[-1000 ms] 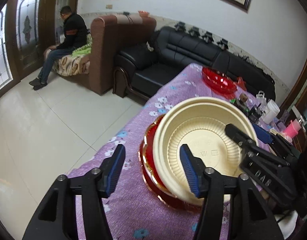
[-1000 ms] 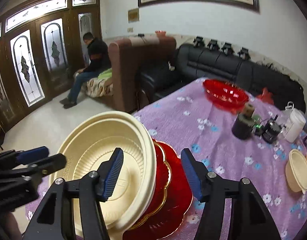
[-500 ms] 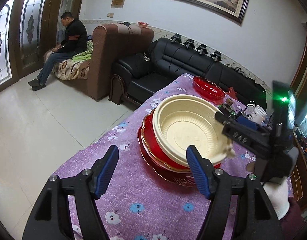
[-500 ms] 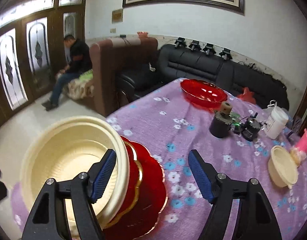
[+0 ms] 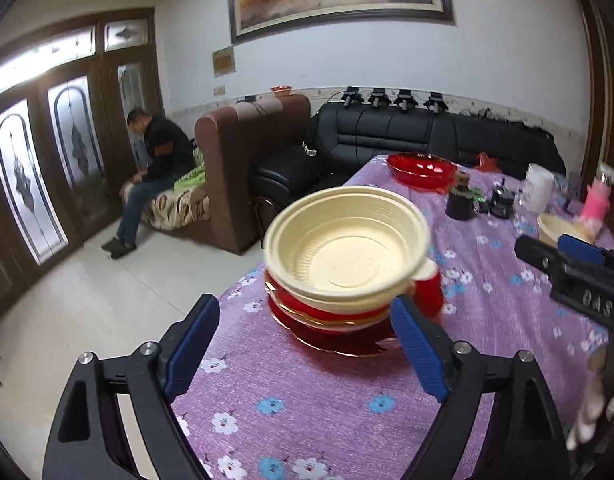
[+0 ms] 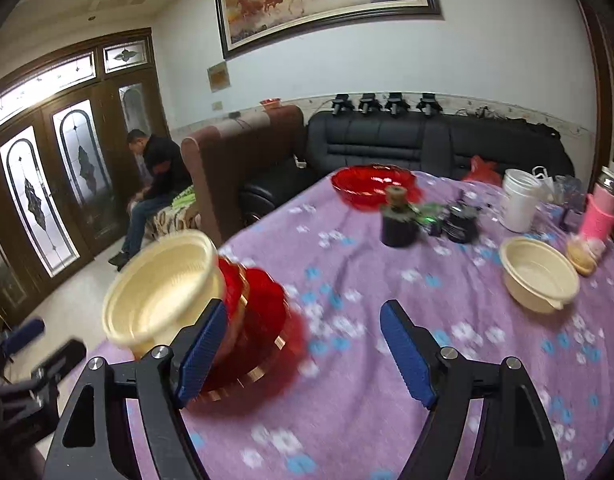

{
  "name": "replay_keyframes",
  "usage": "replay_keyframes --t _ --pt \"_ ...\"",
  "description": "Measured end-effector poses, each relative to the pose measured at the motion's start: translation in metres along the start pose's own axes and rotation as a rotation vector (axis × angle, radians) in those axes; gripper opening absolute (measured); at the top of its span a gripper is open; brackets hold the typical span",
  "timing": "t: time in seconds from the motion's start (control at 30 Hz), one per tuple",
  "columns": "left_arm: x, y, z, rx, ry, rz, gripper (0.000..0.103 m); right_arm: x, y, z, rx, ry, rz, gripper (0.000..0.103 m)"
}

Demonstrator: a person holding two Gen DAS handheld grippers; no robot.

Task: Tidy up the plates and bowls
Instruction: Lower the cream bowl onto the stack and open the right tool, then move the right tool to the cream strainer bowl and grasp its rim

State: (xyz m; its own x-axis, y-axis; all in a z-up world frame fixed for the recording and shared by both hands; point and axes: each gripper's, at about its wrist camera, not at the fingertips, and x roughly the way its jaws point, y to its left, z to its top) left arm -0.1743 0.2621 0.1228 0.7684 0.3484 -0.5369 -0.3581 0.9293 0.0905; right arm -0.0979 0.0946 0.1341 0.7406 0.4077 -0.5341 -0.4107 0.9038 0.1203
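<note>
**Count of objects on the desk, by kind.**

Cream bowls: two, one large cream bowl [image 5: 347, 252] atop the stack and one small cream bowl [image 6: 538, 274] standing alone well apart. Red plates [image 5: 339, 330]: a stack beneath the large bowl, at least two gold-rimmed layers showing, exact number not discernible. Red glass bowl [image 6: 370, 184]: one, at the far end. Dark cylindrical items: two, a black jar [image 6: 399, 220] and a black device [image 6: 463, 222] beside it. White tub [image 6: 521, 204]: one. Pink cup [image 6: 599, 216]: one. Grippers: two, the left gripper [image 5: 305, 354] and right gripper [image 6: 303, 354], each with two blue-padded fingers [image 5: 417, 354].
</note>
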Motion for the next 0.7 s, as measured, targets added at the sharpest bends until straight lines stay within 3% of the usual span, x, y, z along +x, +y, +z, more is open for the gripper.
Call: replay_keyframes --t 0.2,0.7 --pt "-0.005 -0.037 -0.006 0.079 0.027 -0.044 0.089 -0.015 -0.02 -0.027 -0.007 0.034 -0.007 0.083" --pt "-0.012 -0.097 -0.015 0.226 0.048 -0.076 0.089 -0.03 -0.056 -0.045 0.034 0.052 0.004 0.087"
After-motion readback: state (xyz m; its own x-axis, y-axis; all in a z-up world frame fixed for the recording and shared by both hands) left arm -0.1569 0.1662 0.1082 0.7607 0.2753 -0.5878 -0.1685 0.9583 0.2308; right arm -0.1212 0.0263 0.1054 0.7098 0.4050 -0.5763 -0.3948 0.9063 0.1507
